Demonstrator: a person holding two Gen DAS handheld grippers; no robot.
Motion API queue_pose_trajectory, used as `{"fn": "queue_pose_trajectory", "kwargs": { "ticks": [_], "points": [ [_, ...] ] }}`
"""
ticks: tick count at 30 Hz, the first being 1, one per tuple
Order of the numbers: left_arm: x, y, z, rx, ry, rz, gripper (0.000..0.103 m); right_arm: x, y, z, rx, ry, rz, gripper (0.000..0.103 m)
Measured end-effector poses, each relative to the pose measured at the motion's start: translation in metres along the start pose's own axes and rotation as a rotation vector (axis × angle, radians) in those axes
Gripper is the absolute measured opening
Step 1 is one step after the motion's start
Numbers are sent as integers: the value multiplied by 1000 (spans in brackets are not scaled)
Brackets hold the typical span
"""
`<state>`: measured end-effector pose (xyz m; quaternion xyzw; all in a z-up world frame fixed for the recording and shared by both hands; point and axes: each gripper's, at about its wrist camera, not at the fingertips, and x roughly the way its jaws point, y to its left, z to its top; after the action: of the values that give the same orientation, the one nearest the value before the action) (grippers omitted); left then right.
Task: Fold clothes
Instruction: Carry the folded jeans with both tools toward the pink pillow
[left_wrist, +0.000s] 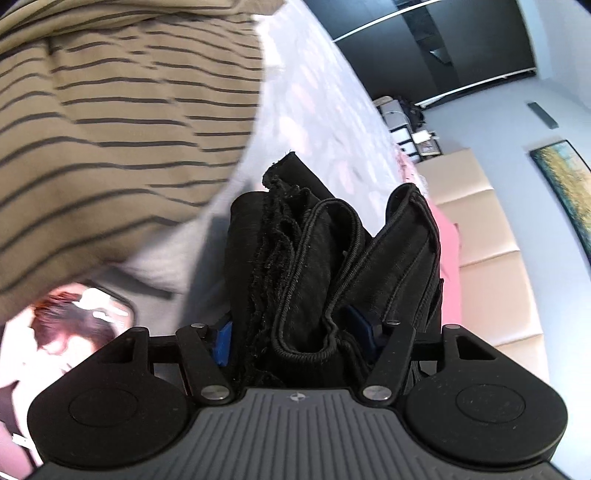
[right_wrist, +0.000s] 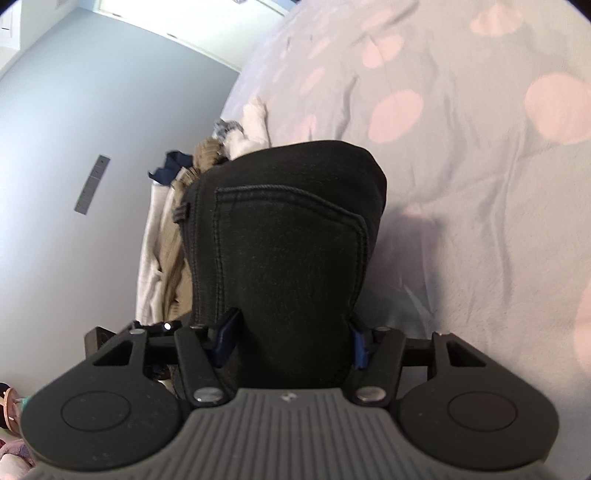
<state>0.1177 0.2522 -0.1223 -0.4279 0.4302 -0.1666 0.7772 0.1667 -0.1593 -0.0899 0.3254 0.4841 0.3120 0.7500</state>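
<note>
A folded bundle of black jeans (left_wrist: 306, 266) fills the left wrist view, its frayed hems and stitched seams stacked edge-on. My left gripper (left_wrist: 295, 332) is shut on it, the blue pads (left_wrist: 222, 343) pressing both sides. In the right wrist view the same black jeans (right_wrist: 291, 229) show a back pocket facing up. My right gripper (right_wrist: 291, 339) is shut on that end too, and its fingertips are hidden under the cloth. The bundle hangs just over the grey, pink-spotted bedspread (right_wrist: 461, 166).
A tan shirt with dark stripes (left_wrist: 110, 129) lies on the bed at the upper left. A pile of beige, tan and navy clothes (right_wrist: 173, 240) sits at the bed's edge. Beige padded panels (left_wrist: 480, 240) and a pink cloth (left_wrist: 448, 258) lie to the right.
</note>
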Motion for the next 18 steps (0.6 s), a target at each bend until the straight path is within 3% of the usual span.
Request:
{"fn": "queue_pose_trajectory", "kwargs": {
  "ticks": [5, 11, 18],
  "points": [
    [7, -32, -8, 43, 0, -57, 59, -41, 4, 3, 3, -56, 6, 61],
    [45, -102, -20, 107, 43, -133, 59, -116, -2, 20, 1, -125, -12, 60],
    [146, -193, -57, 144, 129, -208, 58, -231, -37, 52, -8, -185, -96, 60]
  ]
}}
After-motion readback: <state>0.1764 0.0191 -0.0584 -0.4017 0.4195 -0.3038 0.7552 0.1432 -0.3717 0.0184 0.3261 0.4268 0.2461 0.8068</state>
